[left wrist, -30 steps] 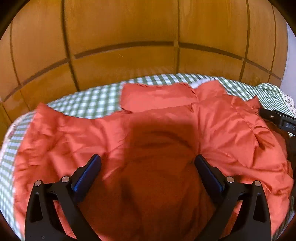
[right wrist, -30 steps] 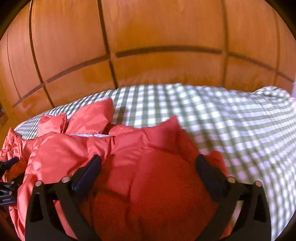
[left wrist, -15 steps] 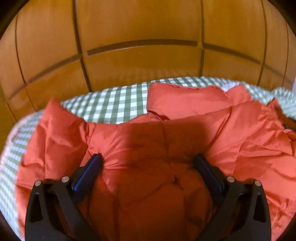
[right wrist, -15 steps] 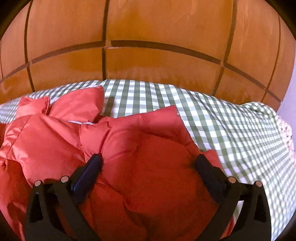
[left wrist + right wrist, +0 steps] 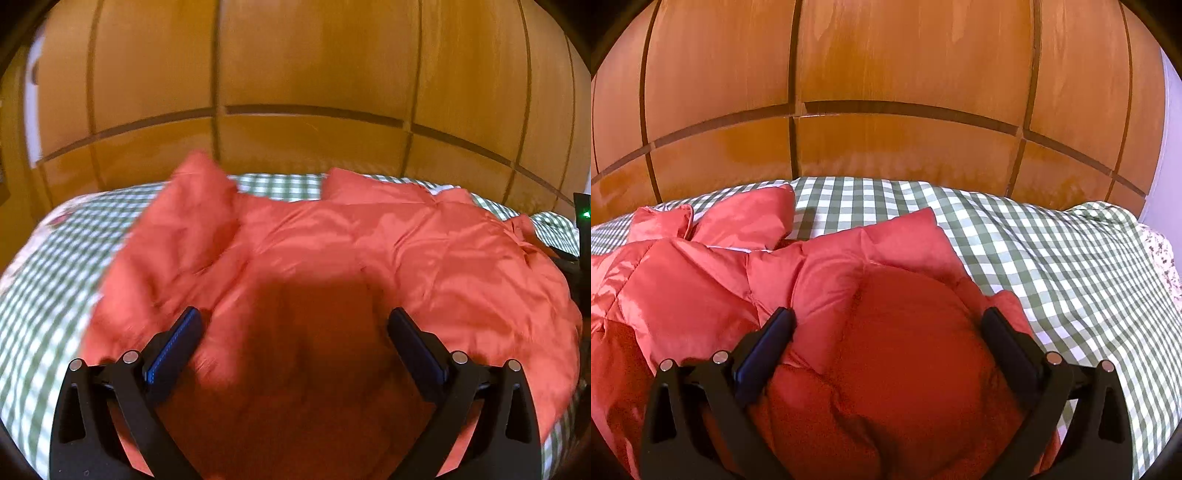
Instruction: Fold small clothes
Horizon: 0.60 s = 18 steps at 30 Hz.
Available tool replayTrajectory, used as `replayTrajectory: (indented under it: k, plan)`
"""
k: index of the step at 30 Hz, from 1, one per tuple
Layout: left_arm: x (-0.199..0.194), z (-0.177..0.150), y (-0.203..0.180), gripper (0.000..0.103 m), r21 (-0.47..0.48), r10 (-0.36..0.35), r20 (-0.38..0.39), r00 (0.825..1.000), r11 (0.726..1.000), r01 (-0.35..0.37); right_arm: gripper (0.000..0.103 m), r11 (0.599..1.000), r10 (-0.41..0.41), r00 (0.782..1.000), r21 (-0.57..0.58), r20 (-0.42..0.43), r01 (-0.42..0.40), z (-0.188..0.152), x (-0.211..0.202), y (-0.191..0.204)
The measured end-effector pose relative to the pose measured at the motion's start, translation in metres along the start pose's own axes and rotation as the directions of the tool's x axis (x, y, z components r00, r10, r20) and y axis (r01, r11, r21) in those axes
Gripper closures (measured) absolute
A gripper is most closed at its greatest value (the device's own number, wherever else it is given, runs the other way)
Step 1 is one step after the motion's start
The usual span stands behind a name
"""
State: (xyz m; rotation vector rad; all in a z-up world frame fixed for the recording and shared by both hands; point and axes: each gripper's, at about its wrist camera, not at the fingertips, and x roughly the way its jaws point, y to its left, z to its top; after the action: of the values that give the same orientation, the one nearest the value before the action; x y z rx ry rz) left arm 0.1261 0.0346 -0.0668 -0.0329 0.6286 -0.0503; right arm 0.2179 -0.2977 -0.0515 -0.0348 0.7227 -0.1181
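Note:
A puffy orange-red quilted jacket (image 5: 332, 258) lies spread on a green-and-white checked bedcover (image 5: 55, 266). My left gripper (image 5: 295, 332) hovers just over its near part, open, with the fabric below and between the fingers. In the right wrist view the same jacket (image 5: 849, 295) fills the lower left, with a sleeve (image 5: 746, 218) at the far side. My right gripper (image 5: 886, 332) is open over the jacket's right end. Neither gripper visibly pinches the cloth. The left wrist view is motion-blurred.
A wooden panelled wall (image 5: 886, 92) rises right behind the bed. The checked bedcover (image 5: 1052, 266) runs to the right of the jacket, with a floral edge (image 5: 1160, 258) at far right. A dark device with a green light (image 5: 583, 214) stands at the left view's right edge.
The left view has swung and pulled back: the jacket's left part now stands up blurred, more bedcover shows at left. The right view has shifted slightly; the jacket lies much the same. Both grippers stay open.

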Motion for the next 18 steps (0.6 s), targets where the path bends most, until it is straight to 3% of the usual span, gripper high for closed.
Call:
replayTrajectory:
  k: [6,10,14,18]
  plan:
    - [-0.042,-0.020,0.037,0.003,-0.102,0.050,0.058,0.997,0.994,-0.044,0.002,1.000,-0.026,0.999,0.001,-0.019,0.026,-0.009,-0.043,-0.005]
    - [-0.052,-0.031,0.066,0.003,-0.226,0.079,0.054,0.995,0.972,-0.064,0.002,0.998,0.057,0.998,0.020,0.027,-0.057,-0.033,-0.086,-0.008]
    - [-0.043,-0.044,0.096,0.003,-0.401,0.024,-0.011,1.000,0.916,-0.027,0.002,0.996,0.072,0.996,-0.054,0.048,-0.070,-0.058,-0.112,-0.005]
    - [-0.036,-0.055,0.108,0.003,-0.497,-0.037,-0.044,0.998,0.868,0.010,0.002,0.991,0.047,0.998,-0.127,0.045,-0.041,-0.079,-0.116,-0.001]
